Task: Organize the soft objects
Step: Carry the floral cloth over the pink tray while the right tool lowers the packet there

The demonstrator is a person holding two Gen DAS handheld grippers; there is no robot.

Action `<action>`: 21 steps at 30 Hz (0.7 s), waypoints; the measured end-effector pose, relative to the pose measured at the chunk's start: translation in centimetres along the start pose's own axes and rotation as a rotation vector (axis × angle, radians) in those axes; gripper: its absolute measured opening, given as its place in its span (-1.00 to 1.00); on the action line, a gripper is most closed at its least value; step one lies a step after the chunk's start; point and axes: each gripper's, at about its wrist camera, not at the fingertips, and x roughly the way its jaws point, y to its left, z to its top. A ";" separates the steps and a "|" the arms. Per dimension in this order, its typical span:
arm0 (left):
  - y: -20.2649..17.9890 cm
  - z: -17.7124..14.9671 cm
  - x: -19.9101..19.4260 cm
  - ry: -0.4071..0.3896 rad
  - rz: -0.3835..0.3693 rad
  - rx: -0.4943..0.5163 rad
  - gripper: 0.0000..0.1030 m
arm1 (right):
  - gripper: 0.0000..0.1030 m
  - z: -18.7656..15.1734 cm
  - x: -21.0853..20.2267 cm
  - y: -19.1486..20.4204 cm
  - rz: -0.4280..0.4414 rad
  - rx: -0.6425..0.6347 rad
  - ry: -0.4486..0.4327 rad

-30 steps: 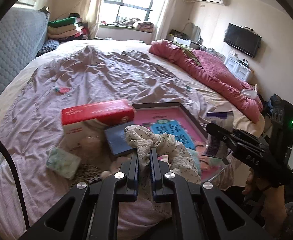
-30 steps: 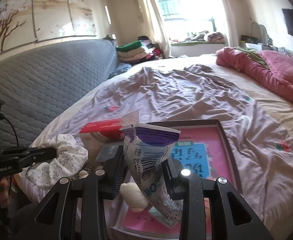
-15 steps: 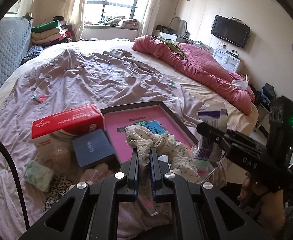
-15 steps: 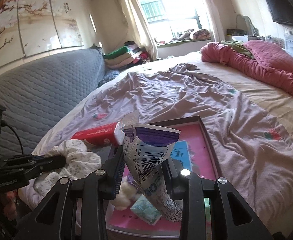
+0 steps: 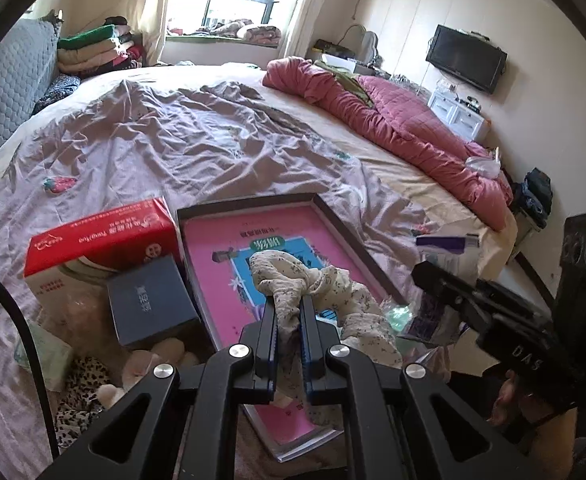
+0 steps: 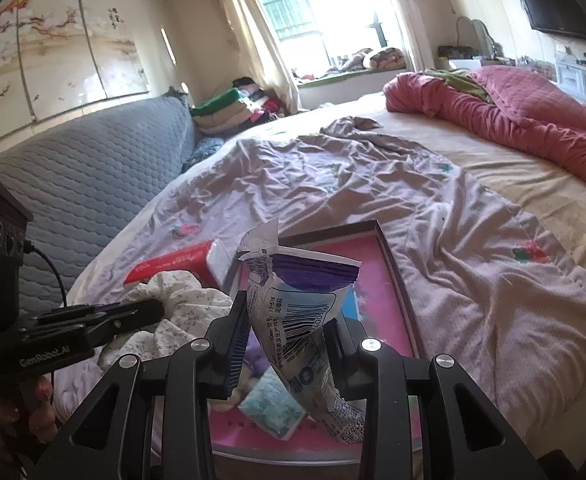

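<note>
Floral cloth [image 5: 325, 292] pinched in left gripper [image 5: 289, 312] jaws, crumpled packet [image 6: 301, 316] clamped in right gripper [image 6: 289, 332] jaws, over pink tray [image 5: 221, 280].

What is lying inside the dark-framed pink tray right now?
In the pink tray, a small pale green-patterned packet and a cream plush lump lie near its front edge. The plastic bag in the right gripper covers the tray's middle, so anything there is hidden.
</note>
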 end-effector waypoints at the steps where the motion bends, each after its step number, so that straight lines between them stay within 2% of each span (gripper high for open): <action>1: 0.1 -0.2 0.3 0.004 -0.005 0.000 -0.82 | -0.30 -0.1 0.1 -0.1 -0.003 0.005 0.006; 21: -0.5 -2.8 4.6 0.072 -0.044 0.057 -0.82 | -0.30 -1.2 2.5 -0.2 -0.037 0.019 0.110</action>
